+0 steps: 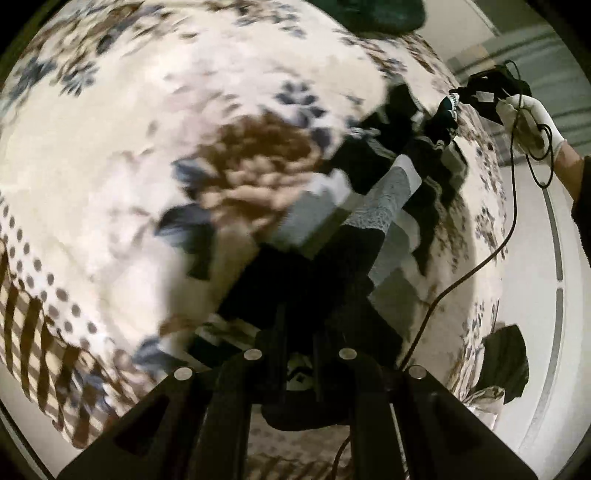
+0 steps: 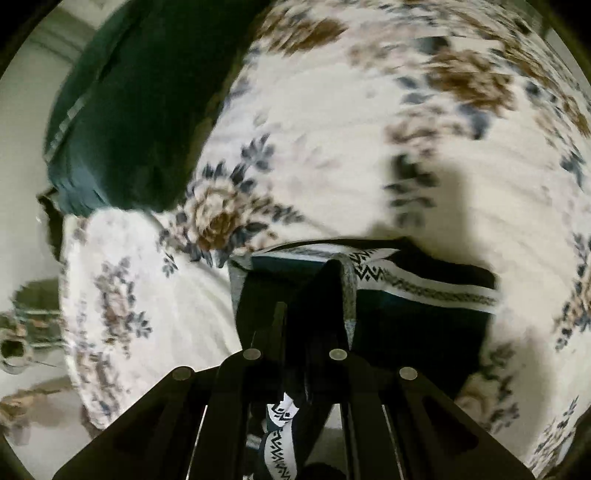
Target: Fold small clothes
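A small dark garment with grey panels and a white patterned band (image 1: pixel 373 206) hangs stretched in the air above a floral bedspread (image 1: pixel 147 155). My left gripper (image 1: pixel 301 332) is shut on its near end. My right gripper (image 1: pixel 469 98), held in a white-gloved hand, is shut on its far end. In the right wrist view the right gripper (image 2: pixel 295 321) pinches the garment (image 2: pixel 417 306), whose patterned band runs off to the right above the bedspread (image 2: pixel 351 155).
A dark green pillow (image 2: pixel 140 103) lies at the head of the bed, also at the top of the left wrist view (image 1: pixel 373 14). A black cable (image 1: pixel 476 266) trails from the right gripper. Pale floor (image 1: pixel 532 258) lies beyond the bed's edge.
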Motion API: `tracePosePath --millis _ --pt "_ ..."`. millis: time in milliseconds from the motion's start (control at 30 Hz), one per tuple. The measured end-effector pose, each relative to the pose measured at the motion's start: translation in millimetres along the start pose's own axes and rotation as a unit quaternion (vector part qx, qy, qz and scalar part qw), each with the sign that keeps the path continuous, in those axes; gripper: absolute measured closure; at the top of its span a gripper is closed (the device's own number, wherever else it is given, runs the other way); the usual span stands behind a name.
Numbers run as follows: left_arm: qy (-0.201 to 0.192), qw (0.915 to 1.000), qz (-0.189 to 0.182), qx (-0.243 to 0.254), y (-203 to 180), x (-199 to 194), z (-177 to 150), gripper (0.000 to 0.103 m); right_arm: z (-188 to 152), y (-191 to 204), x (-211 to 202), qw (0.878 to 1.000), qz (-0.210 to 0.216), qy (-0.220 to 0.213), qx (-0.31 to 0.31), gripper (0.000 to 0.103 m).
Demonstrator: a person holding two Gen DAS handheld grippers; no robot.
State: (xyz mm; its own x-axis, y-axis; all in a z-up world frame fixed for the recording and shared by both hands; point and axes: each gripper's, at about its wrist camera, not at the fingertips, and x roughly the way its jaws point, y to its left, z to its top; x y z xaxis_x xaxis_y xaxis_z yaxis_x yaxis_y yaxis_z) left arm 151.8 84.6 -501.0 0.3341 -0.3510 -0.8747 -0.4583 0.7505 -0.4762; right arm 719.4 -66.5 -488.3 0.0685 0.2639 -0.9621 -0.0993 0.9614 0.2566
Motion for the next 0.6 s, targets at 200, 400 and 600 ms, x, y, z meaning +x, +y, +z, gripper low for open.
tracePosePath --millis 200,400,600 --pt "0.040 0.9988 -0.029 -0.006 34 19 10 0.085 0 37 66 0.999 -0.011 0.028 0.020 0.090" --pt "0.038 0.9989 -0.027 -0.004 60 5 21 0.050 -68 28 38 0.994 0.090 0.042 0.047 0.046" --pt "0.049 0.9962 0.018 0.070 43 26 39 0.050 -247 -22 2 0.997 0.041 0.065 0.032 0.046"
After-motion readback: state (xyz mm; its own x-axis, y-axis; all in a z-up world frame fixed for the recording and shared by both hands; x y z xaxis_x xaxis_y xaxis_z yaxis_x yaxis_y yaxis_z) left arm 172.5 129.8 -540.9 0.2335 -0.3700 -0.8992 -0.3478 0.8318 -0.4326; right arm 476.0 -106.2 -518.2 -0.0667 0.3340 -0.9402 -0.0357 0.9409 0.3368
